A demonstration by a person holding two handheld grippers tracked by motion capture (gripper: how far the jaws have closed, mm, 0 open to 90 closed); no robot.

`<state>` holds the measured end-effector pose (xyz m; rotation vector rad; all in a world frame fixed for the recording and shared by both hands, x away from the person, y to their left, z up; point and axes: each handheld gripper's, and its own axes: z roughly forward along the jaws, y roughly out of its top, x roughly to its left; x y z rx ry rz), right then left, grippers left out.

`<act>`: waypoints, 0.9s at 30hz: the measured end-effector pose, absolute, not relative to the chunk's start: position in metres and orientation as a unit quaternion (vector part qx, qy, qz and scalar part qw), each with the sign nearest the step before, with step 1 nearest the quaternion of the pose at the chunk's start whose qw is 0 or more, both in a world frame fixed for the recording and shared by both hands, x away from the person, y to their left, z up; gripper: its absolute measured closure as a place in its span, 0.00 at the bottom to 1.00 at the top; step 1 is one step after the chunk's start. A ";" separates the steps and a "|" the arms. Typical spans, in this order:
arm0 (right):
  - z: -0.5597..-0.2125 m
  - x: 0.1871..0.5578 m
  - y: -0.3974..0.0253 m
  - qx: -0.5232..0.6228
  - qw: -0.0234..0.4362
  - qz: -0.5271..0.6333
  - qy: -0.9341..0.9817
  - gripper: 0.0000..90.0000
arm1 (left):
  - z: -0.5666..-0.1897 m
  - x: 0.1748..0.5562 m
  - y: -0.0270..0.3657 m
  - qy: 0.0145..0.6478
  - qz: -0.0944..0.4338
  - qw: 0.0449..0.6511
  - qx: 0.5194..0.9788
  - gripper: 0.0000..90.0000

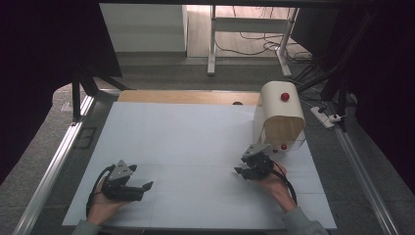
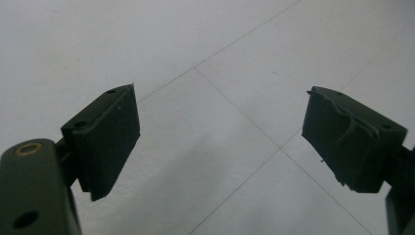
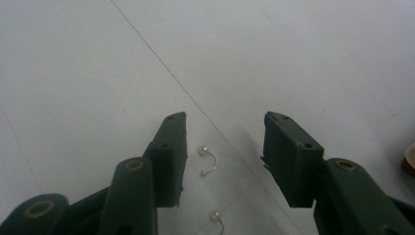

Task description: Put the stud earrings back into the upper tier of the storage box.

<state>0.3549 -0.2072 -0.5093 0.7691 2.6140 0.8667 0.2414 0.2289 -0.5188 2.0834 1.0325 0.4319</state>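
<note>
My right gripper [image 3: 225,142] hangs just over the white sheet, open, with nothing held. Between its fingers on the sheet lies a small curved silver earring with pearl ends [image 3: 208,160]; a second one [image 3: 217,219] lies nearer the camera. In the high view the right gripper [image 1: 244,165] sits at the front right, close to the cream box. My left gripper [image 1: 147,186] rests at the front left, held by a hand, jaws wide apart. In the left gripper view it [image 2: 220,137] stands open over bare white sheet.
A cream rounded box [image 1: 280,115] with a red knob [image 1: 285,96] stands at the right of the white sheet [image 1: 186,137]; a small red item [image 1: 283,146] lies at its open front. Metal rails run along both table sides. A wooden strip edges the back.
</note>
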 end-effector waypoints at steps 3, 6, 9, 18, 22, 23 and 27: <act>-0.511 0.356 -0.207 0.267 0.133 0.298 0.907 0.61 | -0.518 0.242 0.229 0.404 0.163 0.385 0.814 0.15; -0.512 0.357 -0.207 0.264 0.130 0.297 0.908 0.64 | -0.519 0.242 0.229 0.403 0.164 0.383 0.815 0.15; -0.513 0.359 -0.207 0.262 0.126 0.295 0.910 0.69 | -0.519 0.241 0.229 0.402 0.164 0.383 0.816 0.15; -0.514 0.361 -0.207 0.252 0.108 0.299 0.914 0.84 | -0.519 0.241 0.229 0.402 0.166 0.381 0.816 0.15; -0.514 0.360 -0.207 0.253 0.103 0.299 0.914 0.89 | -0.519 0.241 0.229 0.402 0.166 0.381 0.816 0.15; -0.514 0.360 -0.206 0.253 0.103 0.299 0.914 0.91 | -0.519 0.241 0.229 0.402 0.166 0.381 0.816 0.15; -0.514 0.360 -0.206 0.252 0.102 0.300 0.914 0.94 | -0.519 0.241 0.229 0.402 0.166 0.381 0.816 0.15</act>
